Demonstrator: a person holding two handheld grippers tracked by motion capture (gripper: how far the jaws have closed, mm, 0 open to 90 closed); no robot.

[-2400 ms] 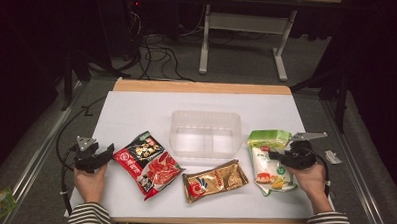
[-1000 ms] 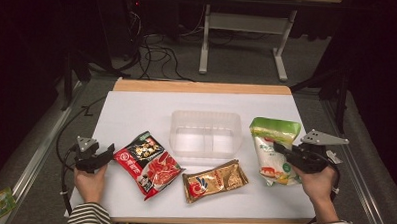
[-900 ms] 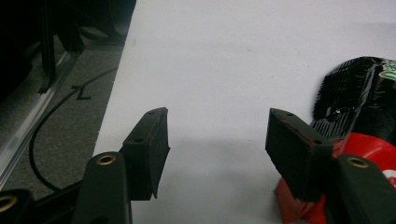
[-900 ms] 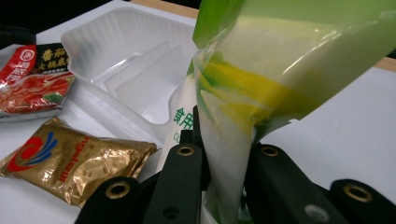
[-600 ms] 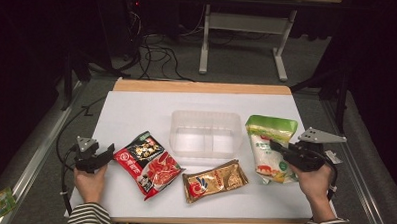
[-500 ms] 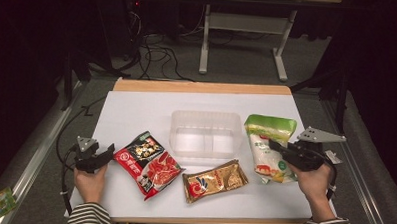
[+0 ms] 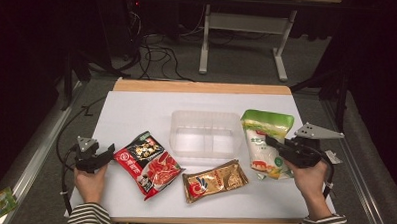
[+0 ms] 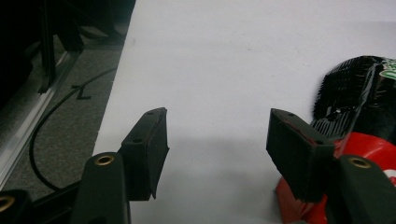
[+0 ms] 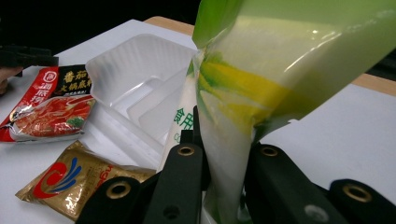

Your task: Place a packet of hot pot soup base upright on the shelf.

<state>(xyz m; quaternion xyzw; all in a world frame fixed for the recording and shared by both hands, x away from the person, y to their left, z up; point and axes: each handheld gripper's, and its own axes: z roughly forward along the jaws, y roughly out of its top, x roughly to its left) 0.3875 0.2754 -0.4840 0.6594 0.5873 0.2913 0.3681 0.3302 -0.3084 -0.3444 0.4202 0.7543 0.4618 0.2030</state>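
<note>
Green-and-white pouch point(image 7: 265, 142) sits at the right side of the white table point(image 7: 136, 107), just right of the clear plastic tray point(image 7: 206, 134), its top edge raised toward the far side and its lower end near the person's right hand point(image 7: 309, 178). Right gripper point(image 7: 271, 142) comes in from the right, jaws pressed together on the pouch's edge; the right gripper view shows the film point(image 9: 261, 84) pinched between the two black jaws and rising up from them, with green, yellow and white print and some green lettering on the white part. Left gripper point(image 7: 107, 151) rests at the table's left edge in the left hand point(image 7: 90, 181), jaws spread wide with nothing between them; the left gripper view shows bare white surface point(image 8: 224, 70) in the gap and the red-and-black packet point(image 8: 364, 112) lying against the outer side of one jaw. That red-and-black packet point(image 7: 147, 162) lies flat, front left of the tray, close beside the left gripper. Gold packet point(image 7: 215, 180) with a red and blue mark lies flat in front of the tray, between the red-and-black packet and the pouch, apart from both. Tray is divided into compartments and holds nothing. Striped sleeves point(image 7: 88, 215) show at both wrists along the near edge.
</note>
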